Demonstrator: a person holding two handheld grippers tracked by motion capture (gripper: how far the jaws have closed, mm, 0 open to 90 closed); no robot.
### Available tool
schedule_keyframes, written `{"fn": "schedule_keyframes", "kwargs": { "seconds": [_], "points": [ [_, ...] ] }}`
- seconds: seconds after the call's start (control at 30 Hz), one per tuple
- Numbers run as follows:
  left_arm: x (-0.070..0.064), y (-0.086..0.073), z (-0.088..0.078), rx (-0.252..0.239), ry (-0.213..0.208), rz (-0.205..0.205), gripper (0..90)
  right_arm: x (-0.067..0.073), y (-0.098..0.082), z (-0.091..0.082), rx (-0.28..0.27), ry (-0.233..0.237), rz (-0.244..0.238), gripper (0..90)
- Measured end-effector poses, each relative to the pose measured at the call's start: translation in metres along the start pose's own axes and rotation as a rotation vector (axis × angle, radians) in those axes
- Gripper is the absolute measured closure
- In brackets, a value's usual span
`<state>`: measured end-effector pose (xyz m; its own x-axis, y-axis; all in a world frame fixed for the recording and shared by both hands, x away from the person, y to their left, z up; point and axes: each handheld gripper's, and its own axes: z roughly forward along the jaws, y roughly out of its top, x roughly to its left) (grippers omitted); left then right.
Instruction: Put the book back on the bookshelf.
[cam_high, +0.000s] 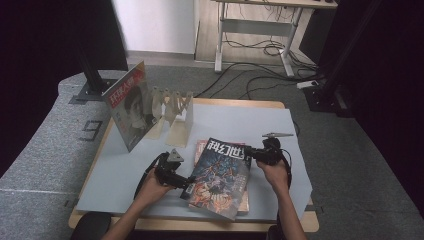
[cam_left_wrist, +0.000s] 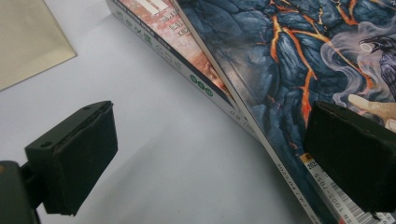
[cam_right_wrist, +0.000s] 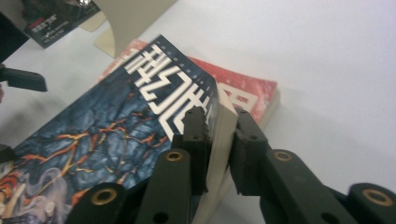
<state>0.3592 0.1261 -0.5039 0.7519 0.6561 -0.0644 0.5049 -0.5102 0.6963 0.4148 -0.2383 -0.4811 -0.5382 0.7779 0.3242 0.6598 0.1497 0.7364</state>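
Right gripper (cam_right_wrist: 217, 140), at three o'clock, clenches the magazine (cam_high: 220, 175) corner, tilting it; left gripper (cam_high: 176, 176), at nine, gapes beside it.

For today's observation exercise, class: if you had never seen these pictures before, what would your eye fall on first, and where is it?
The dark blue magazine with glowing orange lava cracks stands out at the table's near middle, lying tilted on a red-covered magazine. The right gripper is clamped on its top corner, while the left gripper, jaws apart, sits at its left edge. Farther back left, a red-titled magazine leans upright in a pale zigzag rack.
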Motion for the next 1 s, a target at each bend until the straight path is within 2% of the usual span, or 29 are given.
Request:
{"fn": "schedule_keyframes", "kwargs": {
  "seconds": [0.17, 0.4, 0.67, 1.0],
  "points": [
    [0.001, 0.002, -0.001, 0.013, -0.012, -0.006, 3.7, 0.014, 0.009, -0.006, -0.023, -0.002, -0.057, 81.2],
    [0.005, 0.002, -0.001, 0.02, -0.041, -0.024, 5.8, 0.027, 0.018, -0.013, -0.039, 0.002, -0.112, 81.5],
    [0.009, 0.004, -0.002, 0.002, -0.063, -0.039, 8.5, 0.04, 0.026, -0.019, -0.063, 0.019, -0.151, 81.5],
    [0.017, 0.019, -0.014, -0.037, -0.075, -0.035, 14.4, 0.064, 0.042, -0.031, -0.103, 0.06, -0.206, 81.5]
  ]
}}
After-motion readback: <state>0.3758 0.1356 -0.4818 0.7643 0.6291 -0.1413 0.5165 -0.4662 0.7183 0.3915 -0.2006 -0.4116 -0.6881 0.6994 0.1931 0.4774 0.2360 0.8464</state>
